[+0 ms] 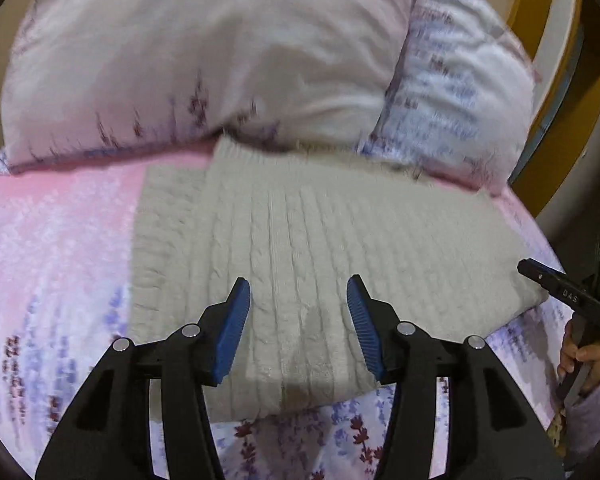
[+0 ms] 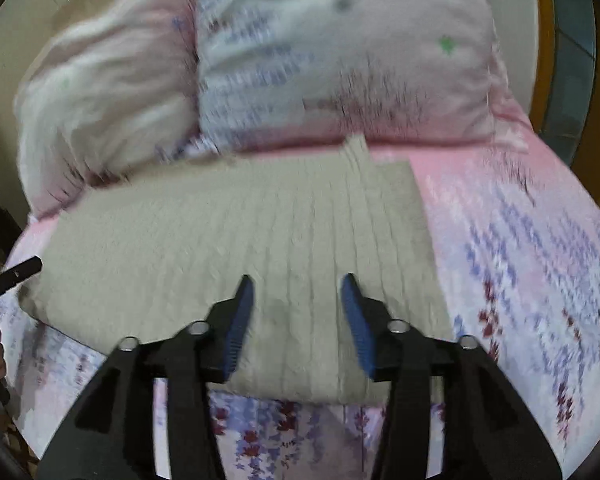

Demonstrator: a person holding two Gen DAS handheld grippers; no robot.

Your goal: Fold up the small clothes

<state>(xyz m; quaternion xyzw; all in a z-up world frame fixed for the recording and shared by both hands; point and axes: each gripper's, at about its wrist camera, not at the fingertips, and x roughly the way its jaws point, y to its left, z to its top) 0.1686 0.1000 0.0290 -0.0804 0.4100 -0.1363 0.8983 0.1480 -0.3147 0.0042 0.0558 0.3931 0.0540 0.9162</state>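
A beige cable-knit sweater [image 1: 340,232] lies folded into a flat rectangle on the bed, seen again in the right wrist view [image 2: 228,240]. My left gripper [image 1: 298,284] hovers open over the sweater's near edge, with nothing between its blue pads. My right gripper [image 2: 298,280] is likewise open over the near edge, close to the sweater's right side, and holds nothing. At the far right of the left wrist view, a hand [image 1: 580,356] holds the right gripper, with one black finger [image 1: 556,288] by the sweater's corner.
The bed sheet [image 1: 52,260] is pink with a purple flower print. Two pillows [image 1: 200,60] [image 1: 460,92] lie just behind the sweater. A yellow-brown wooden frame [image 1: 540,40] rises at the back right. Bare sheet [image 2: 540,260] lies right of the sweater.
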